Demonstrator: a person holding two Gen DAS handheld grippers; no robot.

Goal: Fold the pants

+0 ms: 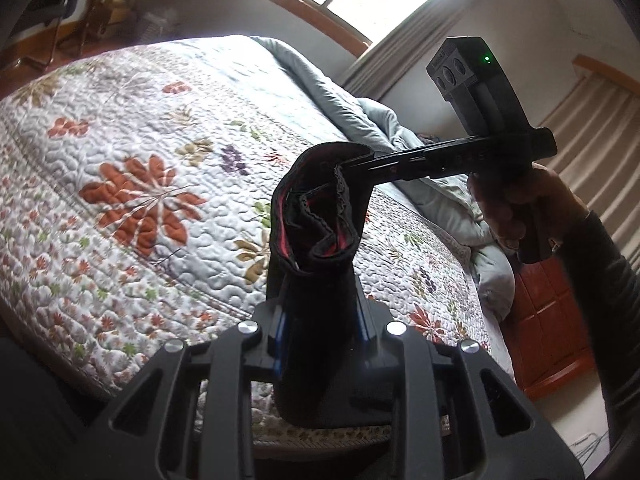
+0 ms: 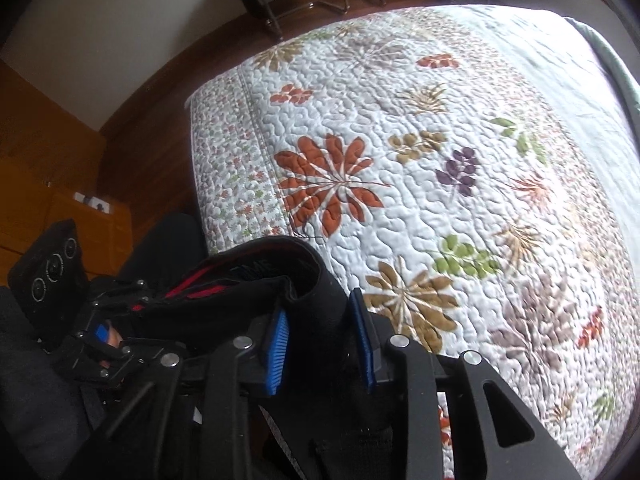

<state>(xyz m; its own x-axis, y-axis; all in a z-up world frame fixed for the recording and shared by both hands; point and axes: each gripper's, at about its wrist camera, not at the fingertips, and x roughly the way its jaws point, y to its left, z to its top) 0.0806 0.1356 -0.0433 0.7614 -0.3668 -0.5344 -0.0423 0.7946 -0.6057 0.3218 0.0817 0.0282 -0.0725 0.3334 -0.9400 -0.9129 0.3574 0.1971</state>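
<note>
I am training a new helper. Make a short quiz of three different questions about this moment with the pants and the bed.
1. True or false: the black pants lie flat on the quilt.
2. Which holds the pants: A) only the left gripper, B) only the right gripper, C) both?
3. Fill in: the inner trim of the pants is ____.

Key:
1. False; they are held up above the quilt.
2. C; each gripper is shut on the fabric.
3. Red.
</note>
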